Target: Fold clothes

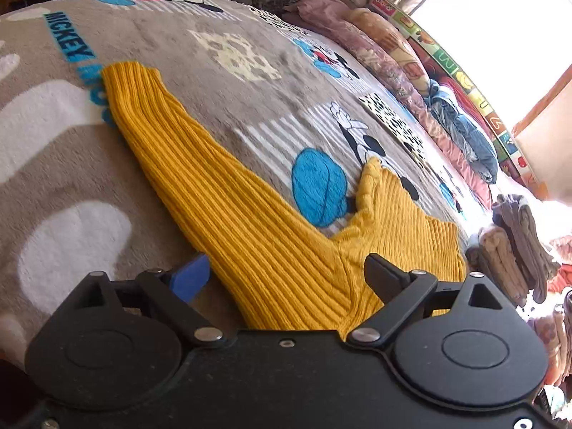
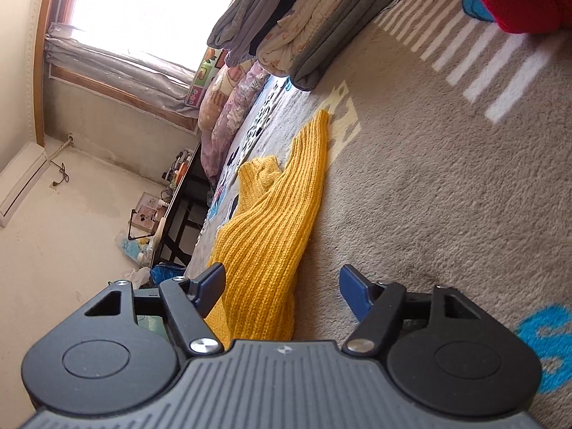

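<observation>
Claws, left (image 1: 286,279) and right (image 2: 282,286), both gape over yellow sweater (image 1: 228,193).

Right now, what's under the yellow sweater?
The yellow sweater lies on the cartoon mouse blanket. It covers part of the blue writing and a cartoon figure; anything else beneath is hidden.

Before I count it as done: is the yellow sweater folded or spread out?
Spread out. The yellow sweater lies flat on the blanket, one sleeve stretched straight.

Yellow ribbed sweater (image 1: 246,214) lies spread flat, sleeve outstretched.
</observation>
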Demonstrator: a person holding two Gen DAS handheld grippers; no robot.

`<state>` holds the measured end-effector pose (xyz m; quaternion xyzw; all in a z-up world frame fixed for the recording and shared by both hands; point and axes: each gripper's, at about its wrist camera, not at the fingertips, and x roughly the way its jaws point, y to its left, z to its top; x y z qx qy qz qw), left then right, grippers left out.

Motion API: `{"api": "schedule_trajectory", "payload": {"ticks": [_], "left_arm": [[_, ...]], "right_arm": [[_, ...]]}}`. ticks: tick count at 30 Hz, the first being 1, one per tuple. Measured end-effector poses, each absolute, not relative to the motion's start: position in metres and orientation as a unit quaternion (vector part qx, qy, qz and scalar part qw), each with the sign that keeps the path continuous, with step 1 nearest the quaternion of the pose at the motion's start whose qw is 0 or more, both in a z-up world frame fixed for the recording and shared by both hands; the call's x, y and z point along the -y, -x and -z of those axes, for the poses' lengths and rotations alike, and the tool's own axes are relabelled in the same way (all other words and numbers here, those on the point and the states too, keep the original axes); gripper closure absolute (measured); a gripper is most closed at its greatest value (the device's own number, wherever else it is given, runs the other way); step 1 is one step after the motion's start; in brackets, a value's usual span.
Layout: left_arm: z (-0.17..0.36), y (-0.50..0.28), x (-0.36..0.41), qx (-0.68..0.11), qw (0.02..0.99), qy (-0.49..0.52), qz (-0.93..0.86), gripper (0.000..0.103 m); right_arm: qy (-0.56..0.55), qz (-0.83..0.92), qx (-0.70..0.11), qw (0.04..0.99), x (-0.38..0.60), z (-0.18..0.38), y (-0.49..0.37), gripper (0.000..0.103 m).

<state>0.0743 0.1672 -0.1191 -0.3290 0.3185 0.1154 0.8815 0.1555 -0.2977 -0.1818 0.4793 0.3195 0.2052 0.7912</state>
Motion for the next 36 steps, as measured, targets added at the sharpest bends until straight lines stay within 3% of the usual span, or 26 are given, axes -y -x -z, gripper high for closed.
{"api": "schedule_trajectory", "payload": {"ticks": [4, 12, 23, 31, 36], "left_arm": [[0.127, -0.084, -0.152, -0.321, 0.901, 0.263, -0.123, 0.009], [0.134, -0.09, -0.158, -0.313, 0.902, 0.27, -0.124, 0.008], [0.136, -0.099, -0.158, -0.31, 0.903, 0.274, -0.118, 0.001], [0.137, -0.1, -0.152, -0.311, 0.908, 0.254, -0.123, 0.001], [0.137, -0.101, -0.153, -0.31, 0.908, 0.254, -0.122, 0.001]], "right_arm": [[-0.477, -0.208, -0.326, 0.789, 0.299, 0.184, -0.166, 0.038], [-0.495, -0.169, -0.322, 0.789, 0.296, 0.188, -0.222, 0.042], [-0.474, -0.154, -0.338, 0.798, 0.293, 0.195, -0.296, 0.066], [-0.461, -0.138, -0.347, 0.805, 0.288, 0.2, -0.312, 0.094], [-0.447, -0.128, -0.324, 0.824, 0.288, 0.188, -0.298, 0.092]]}}
